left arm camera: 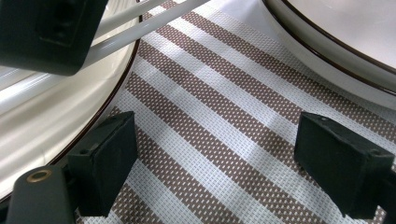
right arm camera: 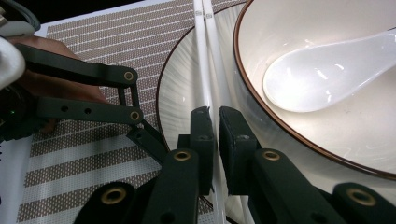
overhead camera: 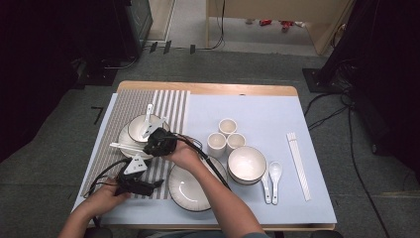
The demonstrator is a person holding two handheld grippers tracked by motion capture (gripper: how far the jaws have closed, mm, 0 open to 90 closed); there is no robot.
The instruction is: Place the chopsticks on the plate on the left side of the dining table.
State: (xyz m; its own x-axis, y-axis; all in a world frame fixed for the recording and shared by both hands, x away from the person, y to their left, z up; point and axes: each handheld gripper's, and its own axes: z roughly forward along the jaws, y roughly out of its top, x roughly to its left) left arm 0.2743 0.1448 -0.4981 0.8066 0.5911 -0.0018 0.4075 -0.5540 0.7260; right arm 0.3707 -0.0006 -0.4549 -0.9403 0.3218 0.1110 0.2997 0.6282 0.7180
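Observation:
A pair of white chopsticks [right arm camera: 201, 56] lies across the rim of a small white plate [right arm camera: 180, 93], beside a brown-rimmed bowl [right arm camera: 327, 130] that holds a white spoon [right arm camera: 317, 70]. My right gripper [right arm camera: 214, 114] is shut on the chopsticks near their middle. From above, the right gripper [overhead camera: 157, 141] sits at that plate's [overhead camera: 124, 139] near edge, and the chopsticks [overhead camera: 119, 147] stick out to the left. My left gripper [overhead camera: 148, 181] rests low over the striped placemat [left arm camera: 210, 116]. In its own view the left gripper [left arm camera: 219, 158] stands open with only mat between the jaws.
A large empty plate [overhead camera: 190, 191] lies at the front, just right of the left gripper. Further right stand three cups [overhead camera: 227, 126], a big bowl [overhead camera: 246, 164], two spoons [overhead camera: 270, 181] and a second pair of chopsticks [overhead camera: 298, 166].

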